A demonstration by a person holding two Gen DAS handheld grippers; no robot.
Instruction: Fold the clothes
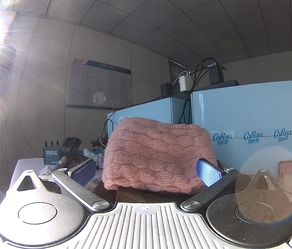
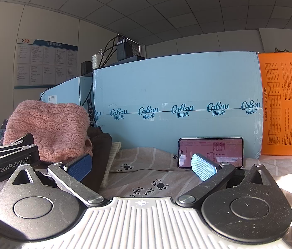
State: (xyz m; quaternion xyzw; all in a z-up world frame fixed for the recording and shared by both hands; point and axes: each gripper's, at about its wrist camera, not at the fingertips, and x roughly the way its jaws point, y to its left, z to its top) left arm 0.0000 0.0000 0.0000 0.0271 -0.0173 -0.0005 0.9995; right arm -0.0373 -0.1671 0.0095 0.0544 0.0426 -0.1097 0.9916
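A folded pink cable-knit sweater point(image 1: 158, 155) lies on top of a dark brown garment point(image 1: 137, 195). My left gripper point(image 1: 146, 172) is open, its blue pads on either side of the sweater's front edge, not closed on it. In the right wrist view the pink sweater point(image 2: 48, 128) sits at the left on the brown garment point(image 2: 99, 153), with a cream knit piece point(image 2: 111, 157) beside it. My right gripper point(image 2: 141, 166) is open and empty above a striped beige cloth with paw prints point(image 2: 146, 178). The left gripper's body point(image 2: 7, 161) shows at the left.
Light blue cardboard boxes point(image 2: 177, 95) stand close behind the clothes, with black devices and cables point(image 2: 123, 49) on top. An orange box point(image 2: 285, 103) stands at the right. A phone point(image 2: 210, 151) leans on the blue box. Small clutter point(image 1: 63, 153) lies at the far left.
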